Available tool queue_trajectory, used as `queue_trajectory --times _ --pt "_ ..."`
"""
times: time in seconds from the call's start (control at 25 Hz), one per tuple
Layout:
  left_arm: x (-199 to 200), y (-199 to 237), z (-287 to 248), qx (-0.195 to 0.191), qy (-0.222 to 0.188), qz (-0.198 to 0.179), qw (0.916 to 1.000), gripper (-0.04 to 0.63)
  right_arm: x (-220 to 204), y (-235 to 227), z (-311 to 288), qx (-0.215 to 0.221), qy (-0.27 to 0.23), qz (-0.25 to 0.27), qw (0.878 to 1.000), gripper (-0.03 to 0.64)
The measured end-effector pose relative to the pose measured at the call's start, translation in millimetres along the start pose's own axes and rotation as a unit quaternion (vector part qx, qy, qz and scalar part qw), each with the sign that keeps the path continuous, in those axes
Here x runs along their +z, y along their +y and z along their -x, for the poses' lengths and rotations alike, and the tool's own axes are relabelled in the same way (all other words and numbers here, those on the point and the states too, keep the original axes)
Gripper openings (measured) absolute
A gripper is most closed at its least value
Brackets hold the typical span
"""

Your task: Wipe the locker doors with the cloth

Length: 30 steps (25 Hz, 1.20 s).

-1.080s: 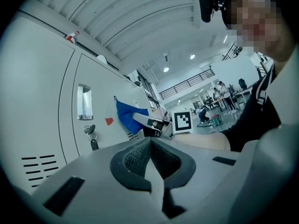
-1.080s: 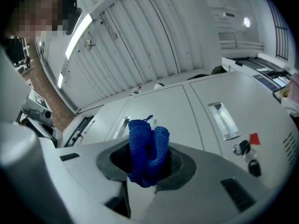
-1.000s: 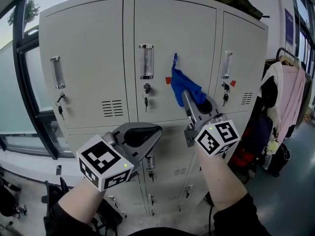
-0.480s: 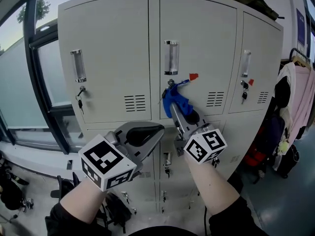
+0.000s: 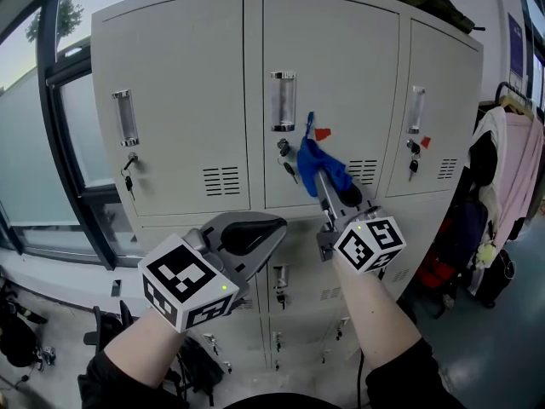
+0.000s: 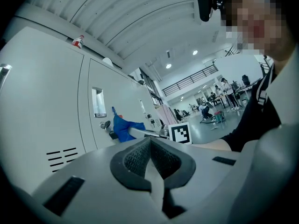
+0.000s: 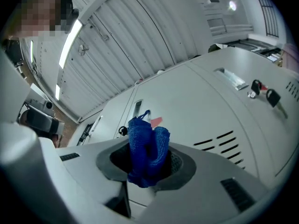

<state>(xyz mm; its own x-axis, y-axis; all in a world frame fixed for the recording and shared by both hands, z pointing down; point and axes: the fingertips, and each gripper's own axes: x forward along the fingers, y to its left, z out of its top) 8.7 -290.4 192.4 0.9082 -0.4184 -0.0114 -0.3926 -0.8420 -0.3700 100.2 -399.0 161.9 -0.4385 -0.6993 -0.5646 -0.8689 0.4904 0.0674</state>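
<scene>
The pale grey locker doors [image 5: 170,100] fill the head view. My right gripper [image 5: 318,172] is shut on a blue cloth [image 5: 321,160], which is pressed against the middle door [image 5: 341,66] just right of its keyhole and under the red tag. In the right gripper view the cloth [image 7: 146,146] bulges out between the jaws of my right gripper [image 7: 148,161], in front of the door [image 7: 205,111]. My left gripper [image 5: 274,223] is held low in front of the lower lockers, shut and empty. Its own view shows my left gripper [image 6: 149,147] with the pads together and the cloth [image 6: 123,128] far off.
Each upper door has a clear handle [image 5: 283,100], a key [image 5: 289,169] hanging in its lock and vent slots [image 5: 221,180]. A lower row of lockers [image 5: 289,288] runs beneath. Clothes on a rack [image 5: 507,169] hang at right, a window [image 5: 34,143] is at left, and a dark bag [image 5: 421,0] lies on top.
The right gripper swept the cloth left and down across the middle door, then back up and to the right a little. The left gripper has stayed put.
</scene>
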Motion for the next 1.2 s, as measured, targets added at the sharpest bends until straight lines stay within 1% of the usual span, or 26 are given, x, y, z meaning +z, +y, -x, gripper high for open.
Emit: queue_trajectory --times 0.16,0.4,0.6,0.68,0.76,0.92,1.0,1.08,1.2 --pt "6.0 -11.4 -20.6 -0.011 -0.004 -0.002 0.9999 0.008 23.6 -43.4 15.5 -0.030 -0.009 0.013 0.999 0.103" --pt "12.4 -24.3 -50.8 -0.020 -0.005 -0.004 0.9998 0.008 44.3 -103.7 44.2 -0.070 -0.020 0.012 0.997 0.103" --pt "13.7 -33.8 -73.4 -0.027 -0.005 -0.005 0.9996 0.008 47.8 -133.5 66.0 -0.090 -0.022 0.006 0.996 0.103" --pt "13.4 -37.8 -80.7 -0.029 -0.004 -0.005 0.9996 0.008 47.3 -134.5 71.8 -0.087 -0.024 0.004 0.996 0.103" --pt "13.1 -41.0 -86.8 -0.029 -0.002 -0.006 0.9995 0.008 45.0 -119.3 70.3 -0.064 -0.026 0.011 0.998 0.103" --pt "13.0 -45.5 -90.5 -0.016 0.003 -0.007 0.9998 0.008 28.7 -49.6 49.5 0.030 -0.024 0.018 0.999 0.103" --pt "14.8 -46.5 -87.7 -0.010 0.002 -0.001 0.9999 0.008 15.4 -19.0 37.6 0.067 -0.018 0.012 0.998 0.103" --pt "17.4 -43.9 -80.9 0.002 0.000 0.005 1.0000 0.008 -0.9 5.0 23.8 0.094 -0.005 -0.001 0.996 0.103" --pt "18.9 -38.4 -66.8 0.027 0.000 0.006 0.9996 0.008 -21.0 30.2 7.7 0.116 0.013 -0.021 0.993 0.103"
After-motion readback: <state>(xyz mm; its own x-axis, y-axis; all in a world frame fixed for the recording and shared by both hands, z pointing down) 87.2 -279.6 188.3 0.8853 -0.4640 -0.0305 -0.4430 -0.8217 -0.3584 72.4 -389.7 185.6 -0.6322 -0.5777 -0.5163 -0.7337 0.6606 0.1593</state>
